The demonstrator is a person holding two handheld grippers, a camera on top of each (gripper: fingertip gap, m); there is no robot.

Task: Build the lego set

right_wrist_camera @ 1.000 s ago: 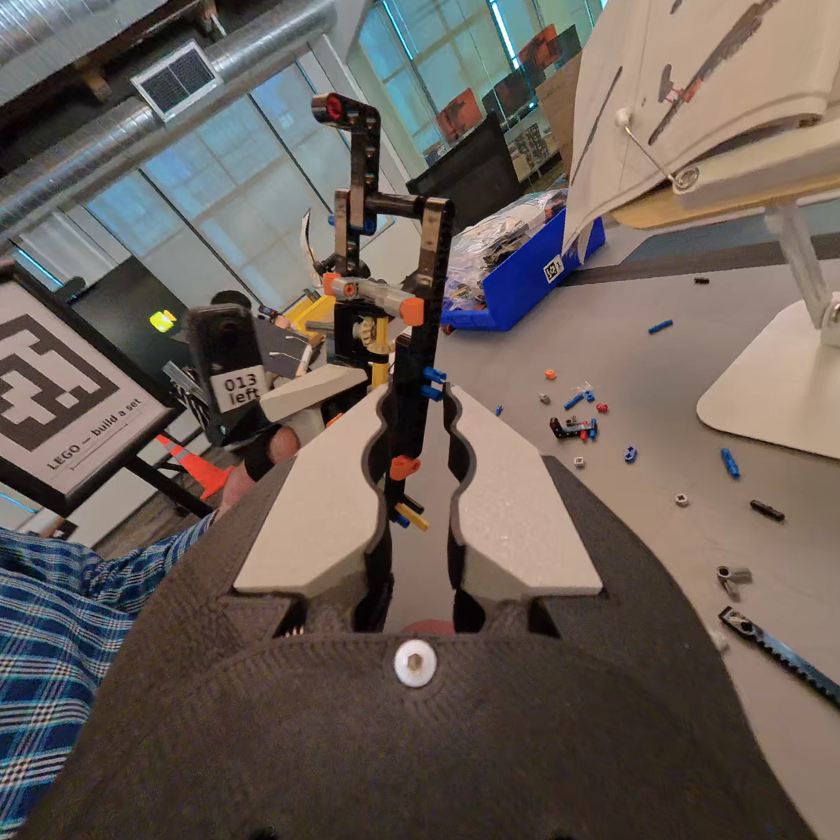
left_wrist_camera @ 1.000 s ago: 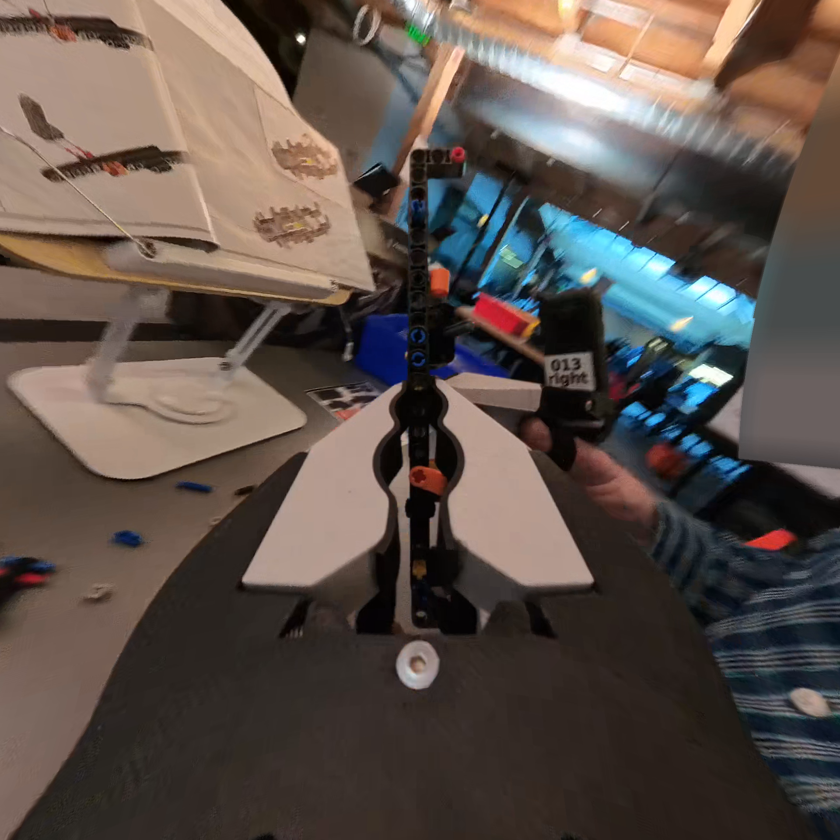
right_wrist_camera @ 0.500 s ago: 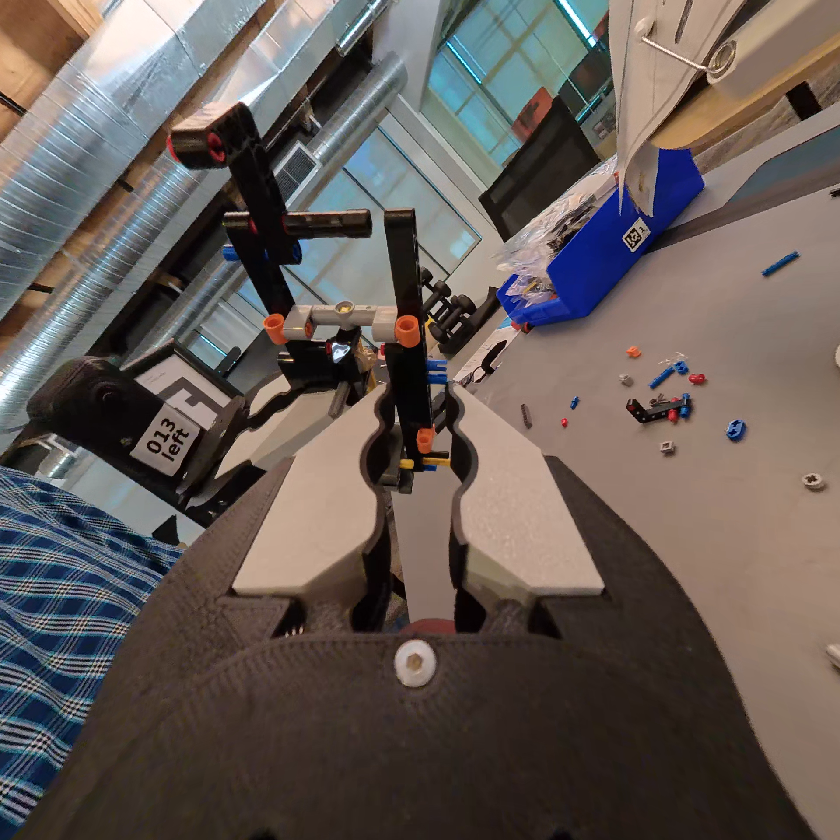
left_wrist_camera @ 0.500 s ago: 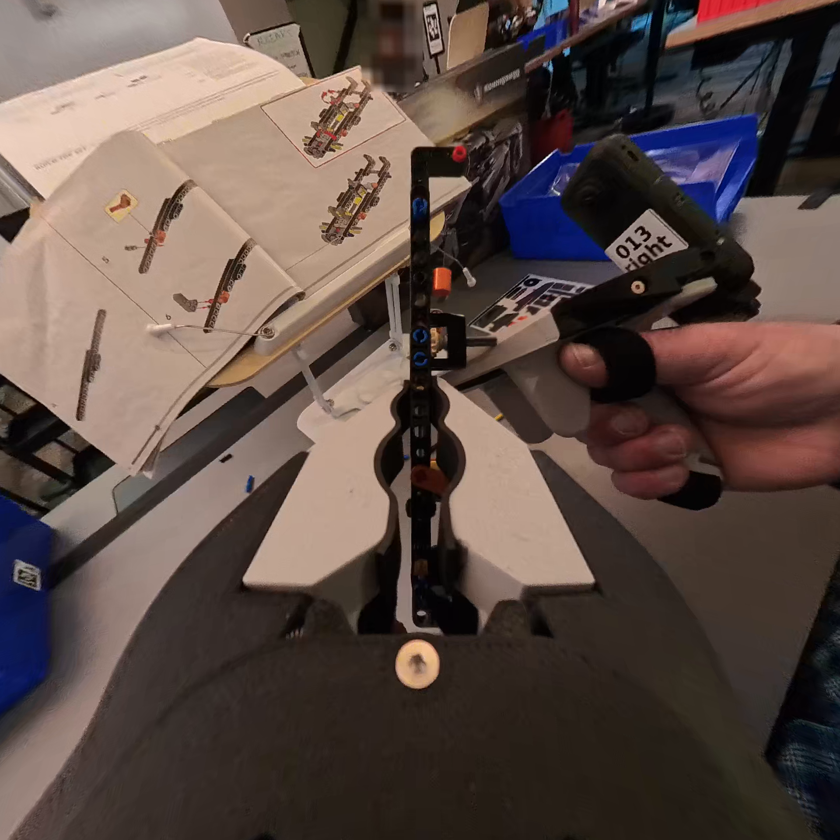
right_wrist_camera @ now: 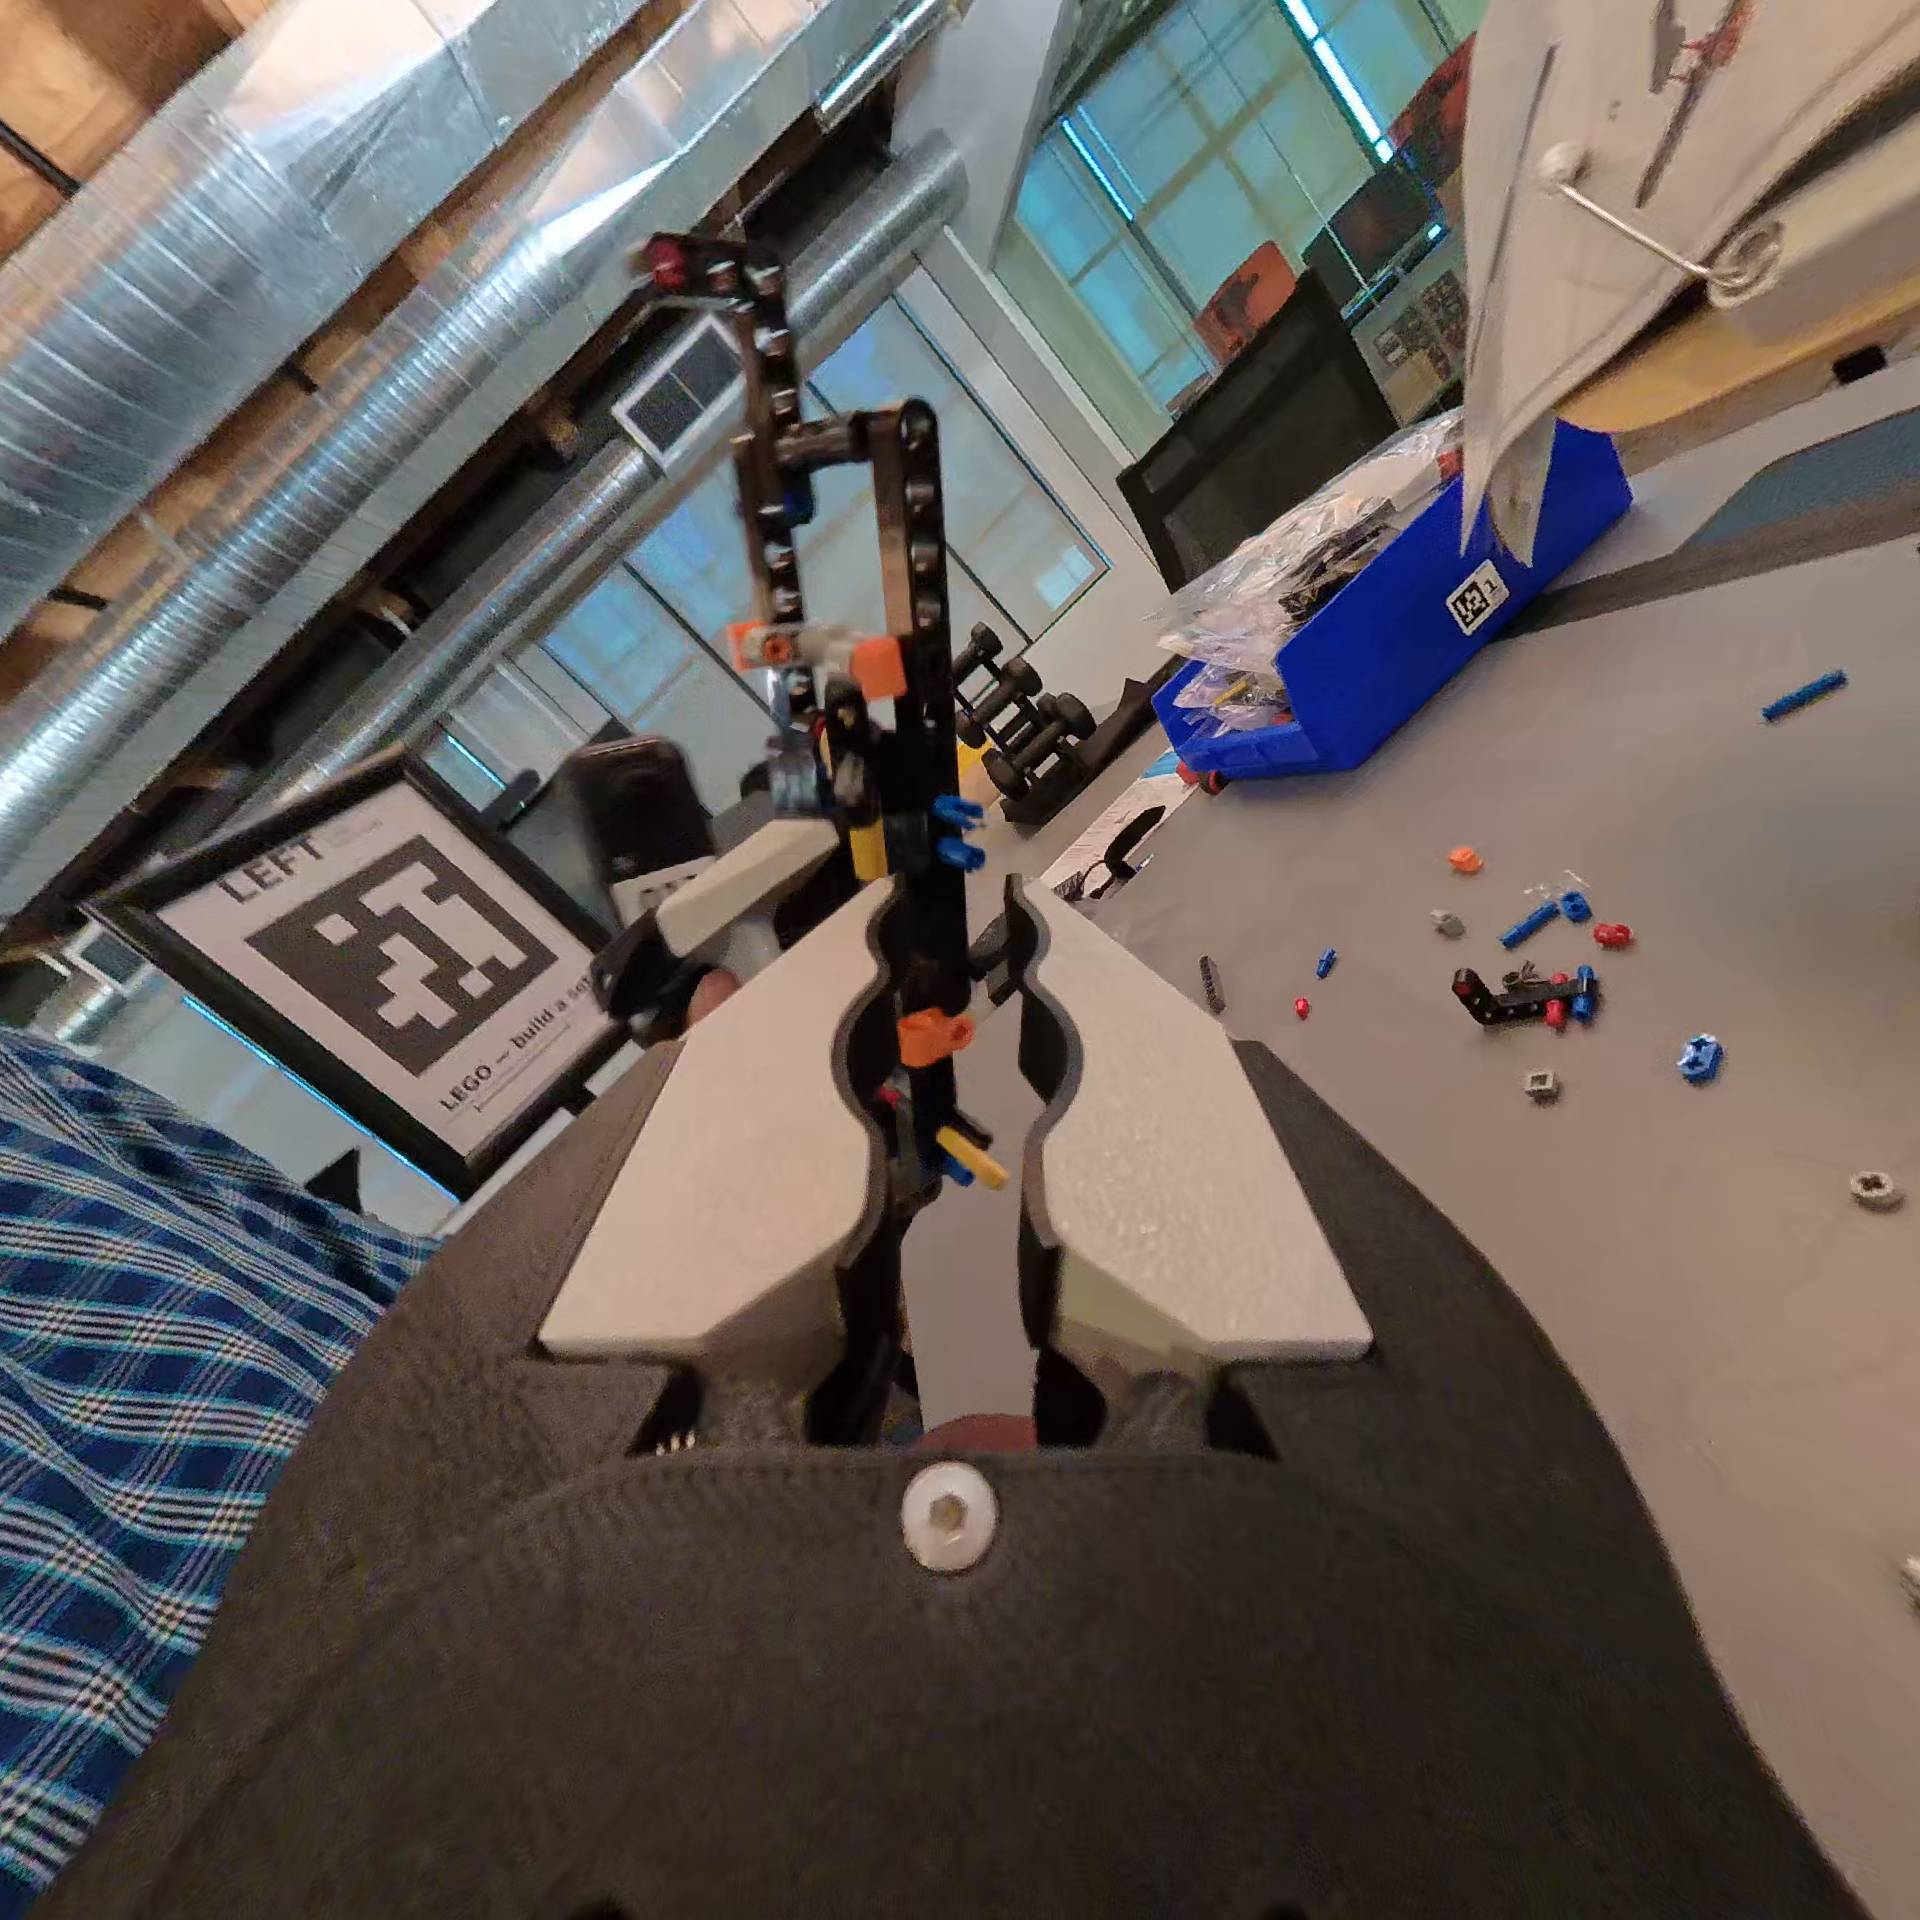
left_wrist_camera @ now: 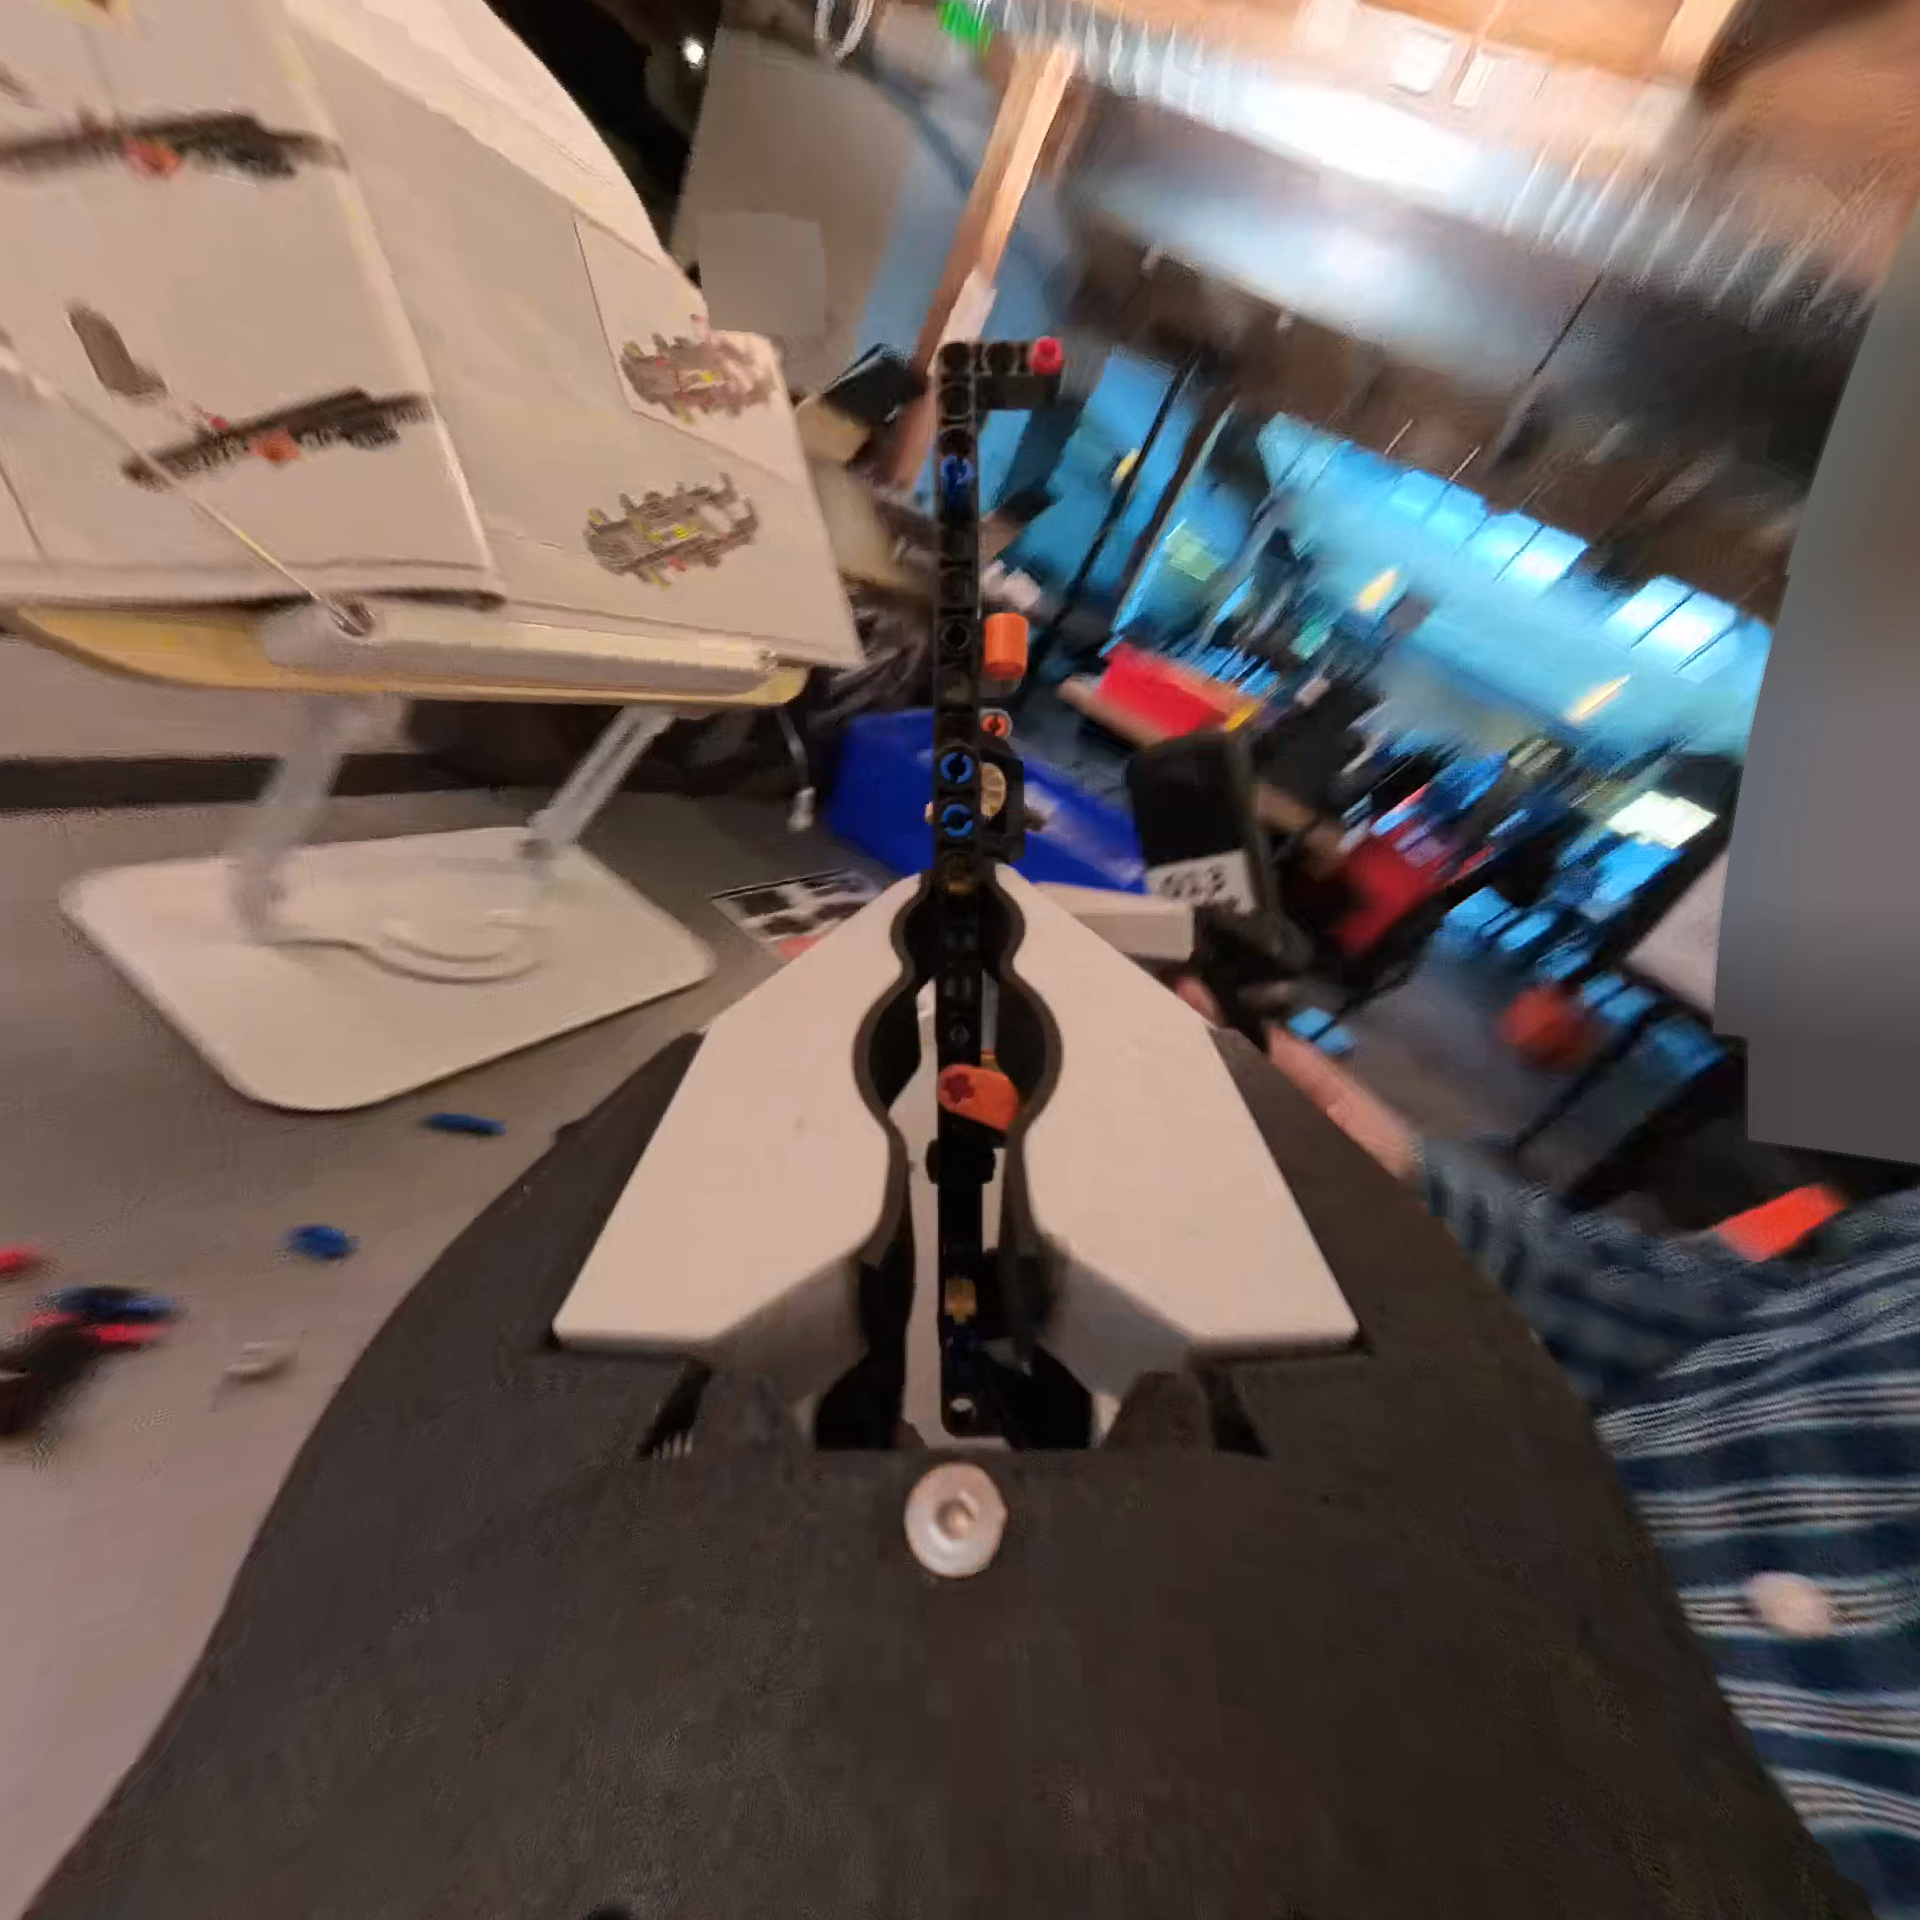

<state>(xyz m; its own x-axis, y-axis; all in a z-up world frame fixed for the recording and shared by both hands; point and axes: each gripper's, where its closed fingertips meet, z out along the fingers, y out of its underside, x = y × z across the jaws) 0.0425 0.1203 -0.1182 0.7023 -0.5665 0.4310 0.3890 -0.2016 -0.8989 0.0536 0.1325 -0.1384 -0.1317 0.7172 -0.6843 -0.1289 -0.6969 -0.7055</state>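
The left tongs [left_wrist_camera: 961,914] are closed narrowly on a lego frame [left_wrist_camera: 958,665], gripping its long black beam edge-on so that the beam runs straight out ahead between the two fingers and rises well past their tips. That beam carries blue pins, orange bushes and a red pin at its bent far end. Beyond and to the right of these tongs, blurred, are the right tongs [left_wrist_camera: 1117,920] and the hand holding them.

In the right wrist view, the right tongs [right_wrist_camera: 951,899] stand part open around the frame's second black beam [right_wrist_camera: 920,582]; the beam lies against the left finger, and a gap shows between it and the right finger, so I cannot tell whether they grip it. The left tongs [right_wrist_camera: 774,862] reach in from the left and meet the frame just ahead of the right fingertips.

Right of the right tongs, on the grey counter [right_wrist_camera: 1558,1299], lie loose bricks [right_wrist_camera: 1527,997], well apart from the frame. Farther ahead sits a blue bin [right_wrist_camera: 1423,644] with plastic bags. Left of the left tongs, an open instruction booklet [left_wrist_camera: 343,343] rests on a white stand [left_wrist_camera: 395,966].
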